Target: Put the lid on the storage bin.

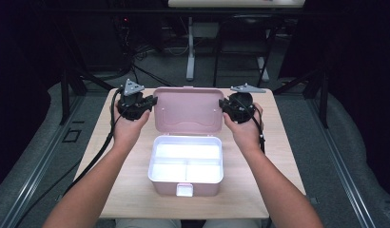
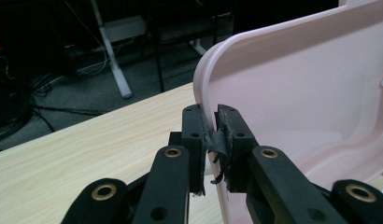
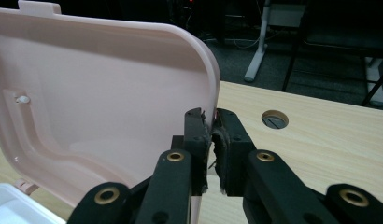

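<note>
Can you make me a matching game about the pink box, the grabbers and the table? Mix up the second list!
Things:
1. lid
2. box
3. left gripper
4. table

States:
A. light wood, under everything
B. standing up open, pink
C. white compartments inside, nothing in them
D. pinching the lid's edge

The right gripper pinches the lid's other edge.

Pairs: 1-B, 2-C, 3-D, 4-A
</note>
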Demonstrator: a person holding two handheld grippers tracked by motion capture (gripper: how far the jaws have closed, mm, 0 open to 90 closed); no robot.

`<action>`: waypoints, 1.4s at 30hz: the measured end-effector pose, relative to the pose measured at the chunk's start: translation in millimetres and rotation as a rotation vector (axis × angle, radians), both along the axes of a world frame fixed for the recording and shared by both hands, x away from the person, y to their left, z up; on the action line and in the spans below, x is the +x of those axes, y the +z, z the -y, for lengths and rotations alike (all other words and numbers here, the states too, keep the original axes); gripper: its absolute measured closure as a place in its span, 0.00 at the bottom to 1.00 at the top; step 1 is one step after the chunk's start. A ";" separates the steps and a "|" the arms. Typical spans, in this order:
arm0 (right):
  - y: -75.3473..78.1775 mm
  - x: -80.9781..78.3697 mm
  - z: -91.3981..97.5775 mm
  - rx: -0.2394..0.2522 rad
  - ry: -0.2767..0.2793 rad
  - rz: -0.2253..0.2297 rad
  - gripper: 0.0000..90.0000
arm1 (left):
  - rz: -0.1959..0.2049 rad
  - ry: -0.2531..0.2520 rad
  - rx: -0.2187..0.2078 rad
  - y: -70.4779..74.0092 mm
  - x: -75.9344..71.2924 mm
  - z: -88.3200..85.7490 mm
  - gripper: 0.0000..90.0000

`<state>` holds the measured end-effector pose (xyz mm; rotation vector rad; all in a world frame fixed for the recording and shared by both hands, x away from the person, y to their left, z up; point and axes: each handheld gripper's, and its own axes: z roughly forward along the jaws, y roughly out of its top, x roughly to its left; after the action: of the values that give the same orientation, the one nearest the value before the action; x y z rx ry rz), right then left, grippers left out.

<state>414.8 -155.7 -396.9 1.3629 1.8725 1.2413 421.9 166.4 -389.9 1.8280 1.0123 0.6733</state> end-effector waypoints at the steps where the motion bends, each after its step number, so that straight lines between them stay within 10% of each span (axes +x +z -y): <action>1: 0.3 -1.2 0.3 0.000 0.003 0.004 0.93 | 0.004 -0.003 -0.002 0.3 -1.7 -0.9 0.91; 25: 8.2 -44.0 -0.6 -0.022 0.060 0.094 0.87 | 0.043 -0.086 0.006 11.1 -42.8 -10.9 0.87; 42: 8.9 -53.5 6.3 0.008 0.098 0.093 0.88 | 0.032 -0.106 0.020 11.8 -43.4 -9.5 0.83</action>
<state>361.3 -161.9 -388.0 1.2092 1.8906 1.3386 378.5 175.8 -378.2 1.8680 0.8842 0.6484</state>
